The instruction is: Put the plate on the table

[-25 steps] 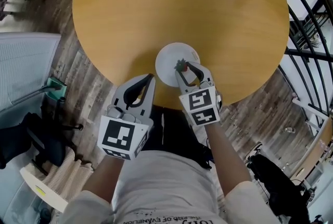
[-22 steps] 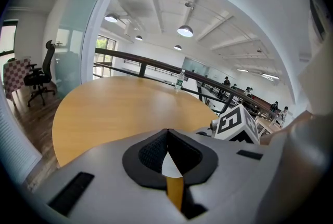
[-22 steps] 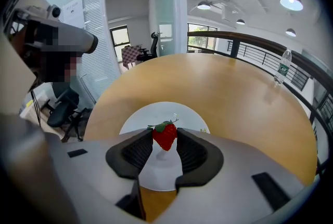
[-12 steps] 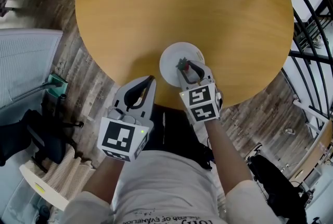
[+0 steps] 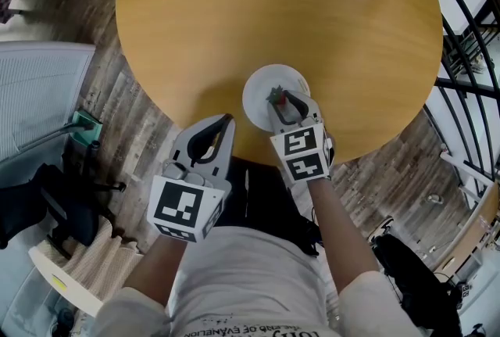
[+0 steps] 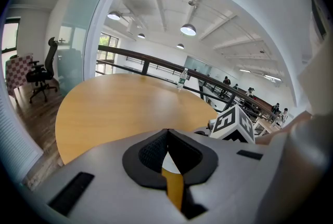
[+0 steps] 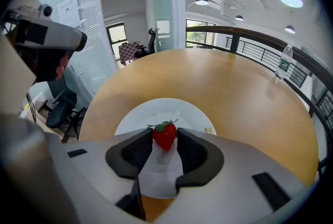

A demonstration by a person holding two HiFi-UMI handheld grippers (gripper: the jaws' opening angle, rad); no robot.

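On plank floor (image 5: 129,120): round wooden table (image 5: 273,7), railing (image 5: 469,85) beside.

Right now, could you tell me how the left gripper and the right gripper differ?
The left gripper's jaws are shut together with nothing between them, while the right gripper's jaws clamp a red strawberry. The right gripper hangs over the round white plate on the round wooden table, whereas the left gripper sits beside the plate, at the table's near edge. Both are grey, two-jawed and point the same way.
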